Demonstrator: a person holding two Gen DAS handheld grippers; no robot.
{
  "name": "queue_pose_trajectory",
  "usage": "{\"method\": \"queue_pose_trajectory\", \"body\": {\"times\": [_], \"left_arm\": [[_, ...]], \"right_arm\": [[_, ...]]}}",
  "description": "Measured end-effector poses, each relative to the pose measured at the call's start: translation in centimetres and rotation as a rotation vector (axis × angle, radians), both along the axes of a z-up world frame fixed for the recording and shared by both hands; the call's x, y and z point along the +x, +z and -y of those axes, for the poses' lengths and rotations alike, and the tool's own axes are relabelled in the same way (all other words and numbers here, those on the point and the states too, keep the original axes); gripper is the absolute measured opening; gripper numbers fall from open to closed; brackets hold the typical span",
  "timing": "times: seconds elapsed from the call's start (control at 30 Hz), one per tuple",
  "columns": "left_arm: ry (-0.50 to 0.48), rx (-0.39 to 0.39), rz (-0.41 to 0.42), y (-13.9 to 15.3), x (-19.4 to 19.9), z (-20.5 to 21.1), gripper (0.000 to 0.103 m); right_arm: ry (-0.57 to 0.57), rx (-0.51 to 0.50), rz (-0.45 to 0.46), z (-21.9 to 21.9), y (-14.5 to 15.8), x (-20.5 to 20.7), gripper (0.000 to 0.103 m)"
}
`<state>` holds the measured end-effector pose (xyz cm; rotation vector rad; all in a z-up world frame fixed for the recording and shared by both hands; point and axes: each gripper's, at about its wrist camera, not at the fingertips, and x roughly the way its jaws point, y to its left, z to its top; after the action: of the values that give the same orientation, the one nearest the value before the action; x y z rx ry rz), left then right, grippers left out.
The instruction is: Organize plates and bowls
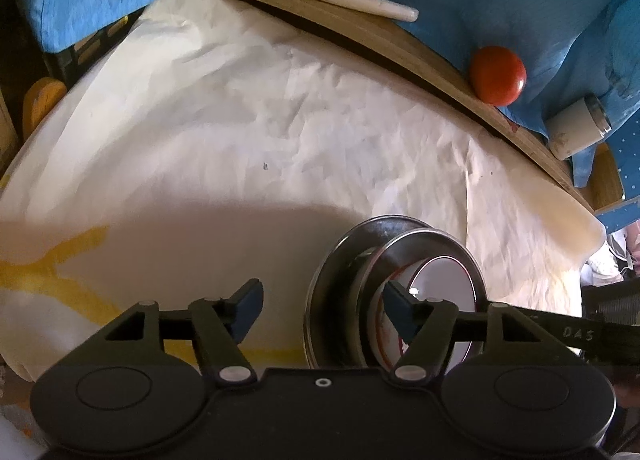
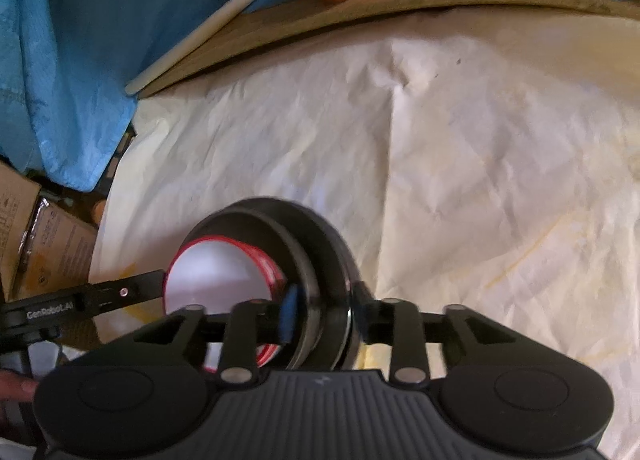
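The stacked steel plates (image 1: pixel 352 260) with the red-rimmed white bowl (image 1: pixel 444 292) are seen on the paper-covered desk (image 1: pixel 240 132); the left tool (image 1: pixel 322 310) is spread clear, and the right tool (image 2: pixel 326 314) is loosened astride their rims.

"GenRobot.AI" is printed in white on the black arm of the left gripper (image 2: pixel 304 288), seen from the right wrist. "DAS" is embossed on the right gripper (image 1: pixel 472 288) arm in the left wrist view. Print on the cardboard box (image 2: pixel 48 244) is illegible.
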<state>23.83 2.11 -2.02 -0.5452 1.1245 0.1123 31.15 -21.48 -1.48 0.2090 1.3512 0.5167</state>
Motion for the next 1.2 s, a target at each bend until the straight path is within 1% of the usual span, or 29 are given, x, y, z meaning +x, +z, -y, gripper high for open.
{"method": "queue_pose_trajectory", "body": {"times": [0.07, 0.13, 0.33, 0.37, 0.43, 0.47, 0.63, 0.67, 0.73, 0.83, 0.9, 1.0, 1.07, 1.2], "left_arm": [[-0.007, 0.010, 0.005, 0.2, 0.1, -0.1, 0.075], [-0.019, 0.003, 0.019, 0.5, 0.2, -0.3, 0.082], [-0.064, 0.022, 0.038, 0.8, 0.7, 0.0, 0.084], [-0.069, 0.024, 0.040, 0.9, 0.8, -0.1, 0.084], [-0.084, 0.029, 0.048, 0.9, 1.0, -0.1, 0.084], [-0.097, 0.030, 0.057, 0.9, 1.1, 0.0, 0.084], [-0.144, 0.033, 0.099, 1.2, 1.3, 0.2, 0.085], [-0.153, 0.039, 0.108, 1.4, 1.3, 0.3, 0.086], [-0.169, 0.051, 0.127, 1.7, 1.3, 0.4, 0.093], [-0.188, 0.059, 0.139, 1.9, 1.2, 0.4, 0.094], [-0.187, 0.060, 0.152, 2.0, 0.9, 0.2, 0.096], [-0.169, 0.065, 0.181, 2.2, 0.4, -0.1, 0.100], [-0.160, 0.071, 0.197, 2.6, 0.0, -0.3, 0.100], [-0.146, 0.088, 0.243, 3.2, -0.8, -0.5, 0.102]], "right_arm": [[-0.008, -0.001, 0.006, 0.1, 0.1, -0.1, 0.052], [-0.019, -0.002, 0.012, 0.1, 0.1, -0.3, 0.052], [-0.067, 0.005, 0.035, 0.7, 0.0, -0.9, 0.060], [-0.073, 0.006, 0.041, 0.8, 0.0, -1.0, 0.062], [-0.080, 0.023, 0.058, 1.0, 0.2, -1.3, 0.071], [-0.080, 0.039, 0.066, 1.1, 0.2, -1.5, 0.078], [-0.114, 0.073, 0.109, 1.4, 0.4, -2.5, 0.082], [-0.124, 0.079, 0.117, 1.4, 0.5, -2.7, 0.084], [-0.135, 0.089, 0.138, 1.5, 0.9, -3.1, 0.086], [-0.148, 0.103, 0.163, 1.5, 1.3, -3.5, 0.091], [-0.149, 0.106, 0.192, 1.2, 1.6, -3.8, 0.097], [-0.154, 0.111, 0.217, 1.0, 2.0, -4.3, 0.101], [-0.161, 0.115, 0.230, 1.0, 2.3, -4.5, 0.102], [-0.166, 0.116, 0.281, 0.9, 3.1, -5.1, 0.102]]}}
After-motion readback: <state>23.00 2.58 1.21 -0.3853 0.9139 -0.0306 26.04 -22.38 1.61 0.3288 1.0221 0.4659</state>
